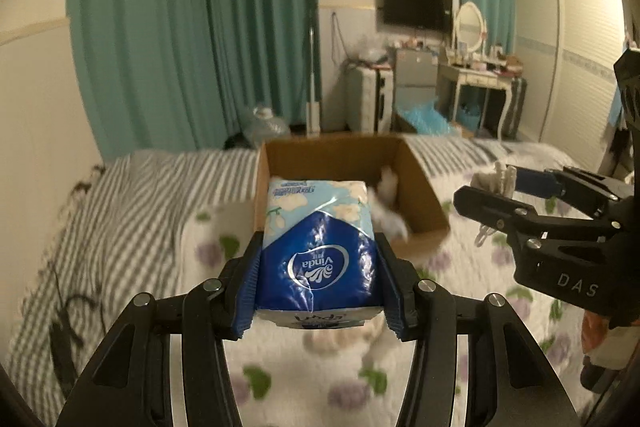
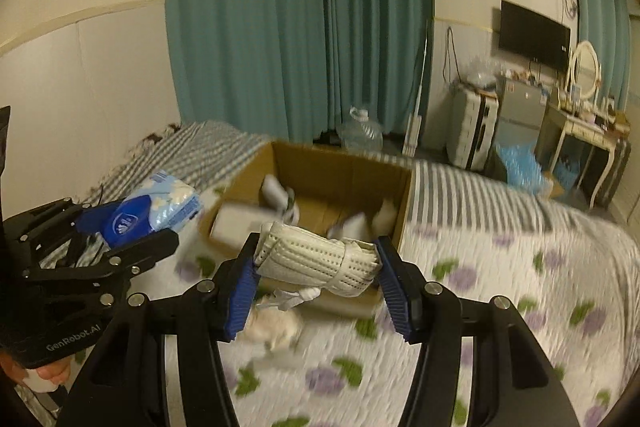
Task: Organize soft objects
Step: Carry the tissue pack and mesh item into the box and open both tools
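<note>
My left gripper (image 1: 318, 259) is shut on a blue and white Vinda tissue pack (image 1: 318, 239), held above the bed just in front of an open cardboard box (image 1: 424, 183). My right gripper (image 2: 316, 259) is shut on a rolled cream-white cloth (image 2: 316, 259), held above the box's near edge (image 2: 406, 199). Several white soft items (image 2: 276, 193) lie inside the box. In the left wrist view the right gripper (image 1: 500, 187) shows at the right with the cloth. In the right wrist view the left gripper (image 2: 132, 227) shows at the left with the tissue pack (image 2: 160, 205).
The box stands on a bed with a floral quilt (image 2: 500, 287) and a grey striped sheet (image 1: 132, 207). A pale soft item (image 2: 276, 327) lies on the quilt below my right gripper. Teal curtains (image 1: 192, 27), a water jug (image 2: 362, 133) and a dressing table (image 1: 476, 75) stand beyond.
</note>
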The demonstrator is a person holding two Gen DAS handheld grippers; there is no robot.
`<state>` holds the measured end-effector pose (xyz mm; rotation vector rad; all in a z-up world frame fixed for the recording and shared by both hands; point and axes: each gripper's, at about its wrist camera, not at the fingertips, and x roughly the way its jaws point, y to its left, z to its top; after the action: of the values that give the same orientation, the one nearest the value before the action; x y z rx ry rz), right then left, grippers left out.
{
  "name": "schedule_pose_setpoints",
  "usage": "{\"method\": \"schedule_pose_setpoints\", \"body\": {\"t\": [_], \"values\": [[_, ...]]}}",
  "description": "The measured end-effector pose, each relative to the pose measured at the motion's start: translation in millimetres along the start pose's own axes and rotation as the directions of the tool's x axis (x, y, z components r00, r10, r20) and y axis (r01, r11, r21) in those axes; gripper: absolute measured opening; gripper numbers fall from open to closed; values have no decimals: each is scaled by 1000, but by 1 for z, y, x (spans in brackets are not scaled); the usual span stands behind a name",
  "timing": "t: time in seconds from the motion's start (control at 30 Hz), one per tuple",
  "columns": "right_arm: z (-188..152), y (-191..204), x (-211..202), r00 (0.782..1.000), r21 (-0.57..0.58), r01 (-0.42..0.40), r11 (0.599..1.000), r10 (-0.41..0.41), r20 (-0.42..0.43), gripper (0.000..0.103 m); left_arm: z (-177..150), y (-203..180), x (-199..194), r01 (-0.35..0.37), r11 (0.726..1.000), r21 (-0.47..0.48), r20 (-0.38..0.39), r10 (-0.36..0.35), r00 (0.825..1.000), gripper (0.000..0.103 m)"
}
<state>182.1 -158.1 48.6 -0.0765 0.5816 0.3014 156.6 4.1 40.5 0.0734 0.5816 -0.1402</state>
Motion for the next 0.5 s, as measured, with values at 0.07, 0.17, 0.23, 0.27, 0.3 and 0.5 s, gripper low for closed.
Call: {"method": "schedule_pose_setpoints", "body": {"t": [0.07,0.17,0.23,0.27,0.3,0.5], "values": [[17,-7,12,1000,3,-1,1000,1,16,56,15,0,16,-13,1000,21,13,13,1000,50],[34,-21,38,1000,25,-7,1000,6,14,56,34,-1,49,-20,998,55,11,20,1000,50],[41,-29,56,1000,37,-4,999,4,7,56,46,2,76,-34,998,54,-2,34,999,50],[44,-34,66,1000,45,-3,999,3,3,56,49,1,86,-38,998,59,-7,38,999,50],[46,-39,78,1000,55,-3,998,4,-2,56,52,0,98,-36,997,65,-16,37,999,50],[42,-66,137,999,112,-15,994,21,-50,58,53,-7,159,-28,990,137,-55,36,998,53]]}}
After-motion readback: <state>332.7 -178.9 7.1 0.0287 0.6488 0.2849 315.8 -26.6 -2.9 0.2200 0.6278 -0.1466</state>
